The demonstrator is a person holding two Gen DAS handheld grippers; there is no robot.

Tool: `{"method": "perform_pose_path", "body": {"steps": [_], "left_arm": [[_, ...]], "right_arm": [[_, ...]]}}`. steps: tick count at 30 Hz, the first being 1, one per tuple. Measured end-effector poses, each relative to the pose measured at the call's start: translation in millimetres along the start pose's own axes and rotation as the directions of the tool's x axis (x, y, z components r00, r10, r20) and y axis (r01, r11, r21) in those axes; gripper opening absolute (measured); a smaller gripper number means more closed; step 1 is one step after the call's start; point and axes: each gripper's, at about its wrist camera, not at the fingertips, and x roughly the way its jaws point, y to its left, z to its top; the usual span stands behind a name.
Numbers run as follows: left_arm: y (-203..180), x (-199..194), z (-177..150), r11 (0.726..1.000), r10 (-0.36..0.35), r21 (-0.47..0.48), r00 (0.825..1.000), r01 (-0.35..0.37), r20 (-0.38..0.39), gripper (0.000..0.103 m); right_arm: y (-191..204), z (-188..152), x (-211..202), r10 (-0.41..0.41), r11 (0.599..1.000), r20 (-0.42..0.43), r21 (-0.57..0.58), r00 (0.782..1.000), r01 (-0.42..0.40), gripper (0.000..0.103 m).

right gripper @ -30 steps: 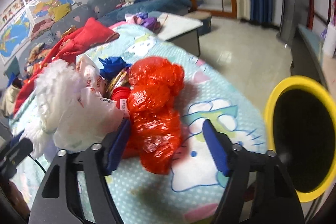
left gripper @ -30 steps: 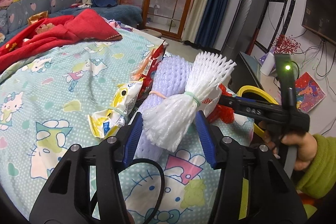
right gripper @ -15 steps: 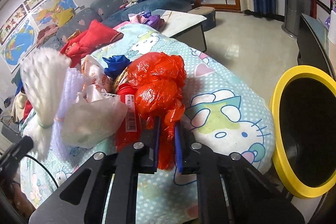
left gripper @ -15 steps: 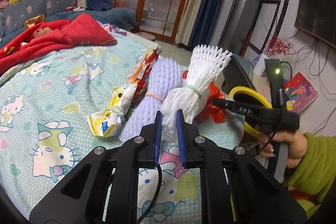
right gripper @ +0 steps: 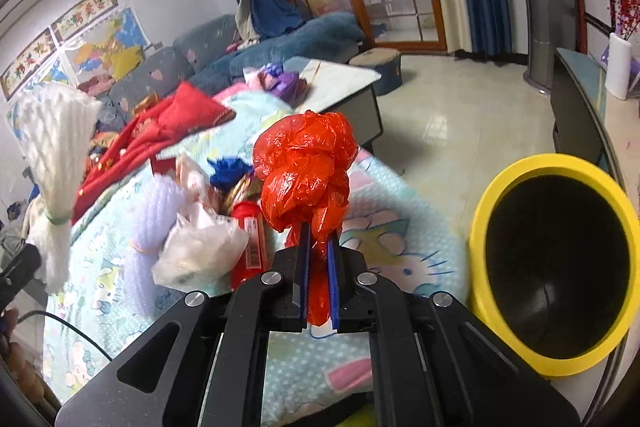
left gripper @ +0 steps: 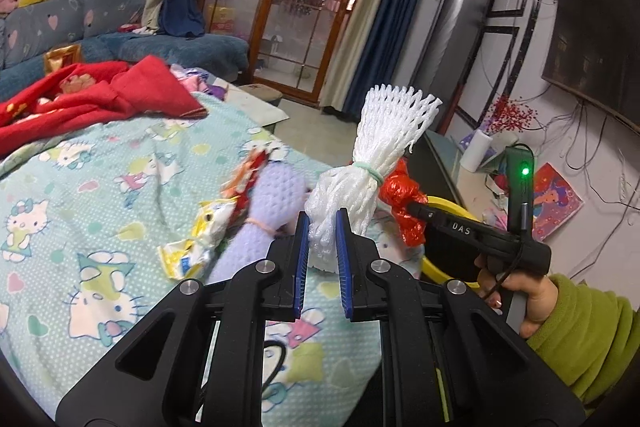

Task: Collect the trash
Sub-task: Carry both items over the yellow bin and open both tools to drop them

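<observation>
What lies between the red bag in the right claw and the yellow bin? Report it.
Nothing: right wrist view shows only blanket and floor between red bag and yellow bin.

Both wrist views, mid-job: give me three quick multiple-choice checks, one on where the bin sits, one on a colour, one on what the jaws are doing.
1. Where is the yellow-rimmed bin?
A. On the bed
B. Beside the bed, to the right of the right gripper
C. On the sofa

2. What colour is the plastic bag in the right gripper?
A. Red
B. Blue
C. White

3. What state is the left gripper in?
A. Open over the bedspread
B. Shut and empty
C. Shut on the white foam net

Answers:
1. B: the right wrist view shows it standing off the bed's edge, its mouth open.
2. A: the crumpled red bag rises from between the jaws.
3. C: the net's lower end is pinched between the jaws, held clear of the bed.
</observation>
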Motion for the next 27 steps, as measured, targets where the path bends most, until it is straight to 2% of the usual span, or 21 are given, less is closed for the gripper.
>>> {"method": "perform_pose_path", "body": {"steps": [6, 13, 27], "left_arm": [[-27.1, 13.7, 7.8, 0.998, -0.040, 0.045, 0.999, 0.040, -0.011, 0.008], [-62.1, 42.4, 10.9, 0.990, -0.094, 0.104, 0.994, 0.099, -0.057, 0.008], [-117.0, 97.9, 11.0, 0.968, -0.184, 0.141, 0.971, 0.206, -0.155, 0.008]], "right_arm": [[-17.4, 6.8, -31.8, -0.058, 0.998, 0.071, 0.013, 0.996, 0.057, 0.007], [-47.9, 10.9, -62.7, -0.125, 0.990, 0.134, 0.079, 0.983, 0.115, 0.007], [-123.5, -2.8, -98.5, -0.279, 0.937, 0.153, 0.260, 0.948, 0.234, 0.007]]}}
